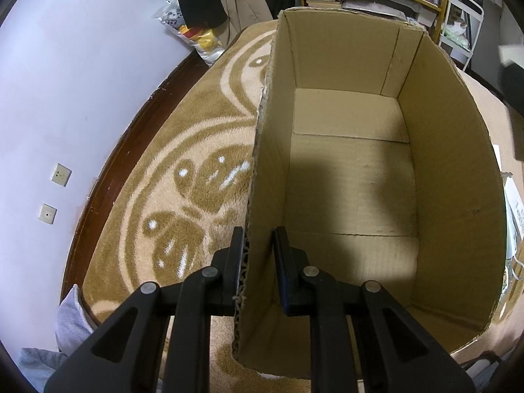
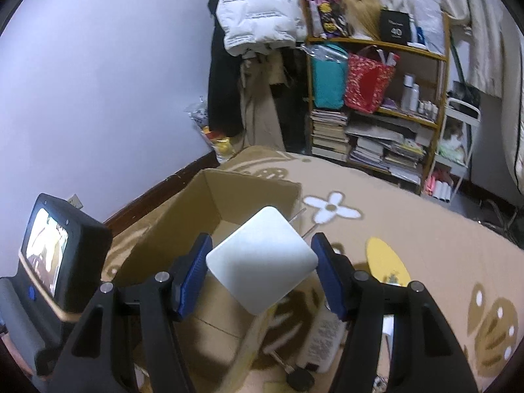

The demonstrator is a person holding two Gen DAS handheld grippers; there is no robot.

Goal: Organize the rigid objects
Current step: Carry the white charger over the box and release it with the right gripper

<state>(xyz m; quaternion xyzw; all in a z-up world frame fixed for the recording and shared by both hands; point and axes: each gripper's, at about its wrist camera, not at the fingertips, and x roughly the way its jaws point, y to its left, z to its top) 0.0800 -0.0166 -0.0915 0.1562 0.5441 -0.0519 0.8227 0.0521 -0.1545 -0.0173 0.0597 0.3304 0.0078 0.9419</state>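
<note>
Left gripper straddles the box wall, one finger outside, one inside; a gap shows on the inner side, so it is spread, not clamped. Box sits on the rug, empty inside. Right gripper pinches a white square pad by two corners, above the box's near edge. Bottle and yellow disc lie on the rug beside the box. Risk: corner grip is thin (pad could twist out), or the loosely held box shifts.
</note>
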